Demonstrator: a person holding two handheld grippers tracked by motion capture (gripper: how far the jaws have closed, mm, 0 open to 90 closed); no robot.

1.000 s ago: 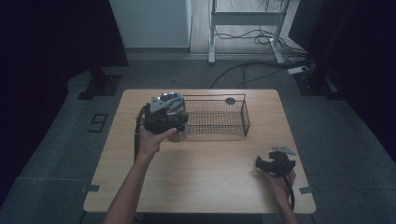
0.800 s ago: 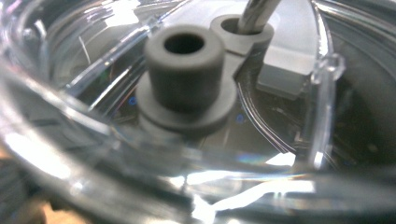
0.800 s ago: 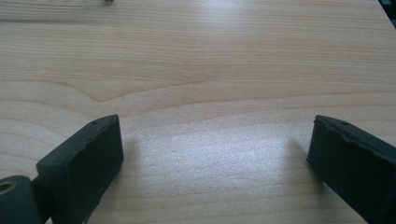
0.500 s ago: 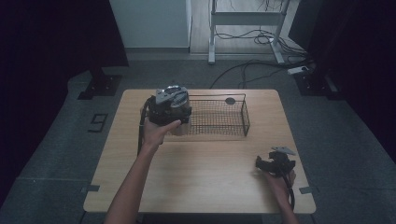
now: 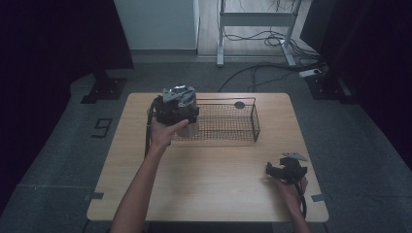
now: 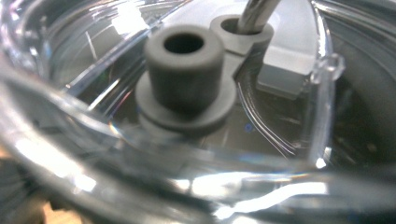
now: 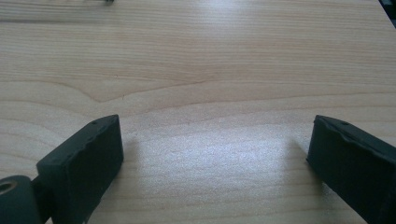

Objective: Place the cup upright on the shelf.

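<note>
Apparently left gripper point(image 5: 187, 115) holds clear container point(image 6: 196, 116) over basket point(image 5: 228, 124).

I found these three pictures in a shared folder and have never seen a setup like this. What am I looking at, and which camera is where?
No robot here: a person at a wooden table holds a hand-held gripper in each hand. The wide picture comes from a camera overhead. It shows the left hand-held gripper raised at the left end of a black wire basket, the right hand-held gripper low near the table's right edge. The other two pictures come from cameras riding on the grippers. The left one looks closely into a clear plastic container with a grey spindle. The right one shows open black jaws over bare wood.
</note>
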